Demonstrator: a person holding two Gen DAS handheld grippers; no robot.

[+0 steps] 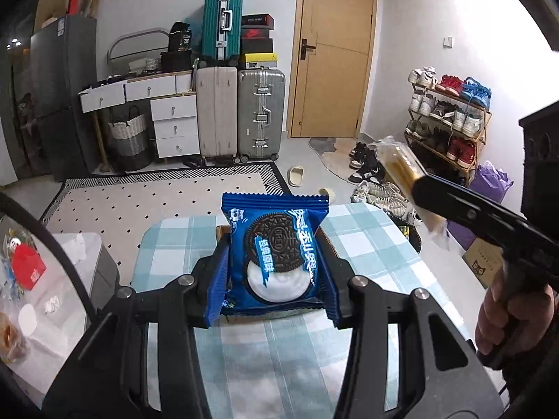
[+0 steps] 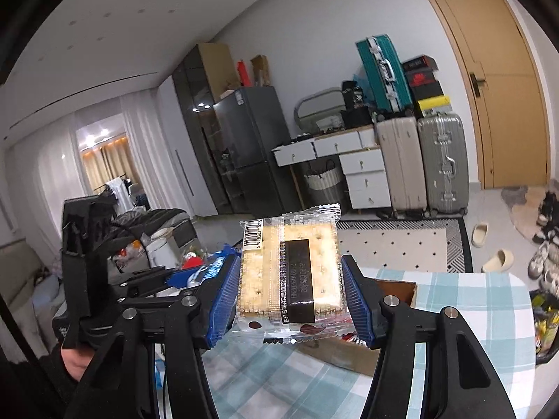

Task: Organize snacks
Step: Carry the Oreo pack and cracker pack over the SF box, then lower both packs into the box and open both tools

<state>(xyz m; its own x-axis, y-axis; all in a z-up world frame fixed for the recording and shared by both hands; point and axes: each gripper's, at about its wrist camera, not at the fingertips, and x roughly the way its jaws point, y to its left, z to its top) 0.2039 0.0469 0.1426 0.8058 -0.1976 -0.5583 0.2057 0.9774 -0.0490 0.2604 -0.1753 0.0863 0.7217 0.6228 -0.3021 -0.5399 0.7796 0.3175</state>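
1. Two ribbed blue pads of the left gripper [image 1: 276, 265] pinch a blue Oreo packet [image 1: 276, 256] above the checked tablecloth [image 1: 279, 356].
2. Right wrist view: the right gripper [image 2: 290, 289] clamps a clear cracker packet [image 2: 291, 272] over a cardboard box [image 2: 398, 288] on that cloth.

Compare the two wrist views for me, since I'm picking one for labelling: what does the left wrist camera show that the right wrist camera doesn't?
Only the left wrist view shows the wooden shoe rack and the blue Oreo packet's printed face.

Only the right wrist view shows the clear cracker packet's barcode and the curtained room at left.

Both show each gripper shut on its packet, the left gripper and right gripper, the checked tablecloth, stacked suitcases and wooden door.
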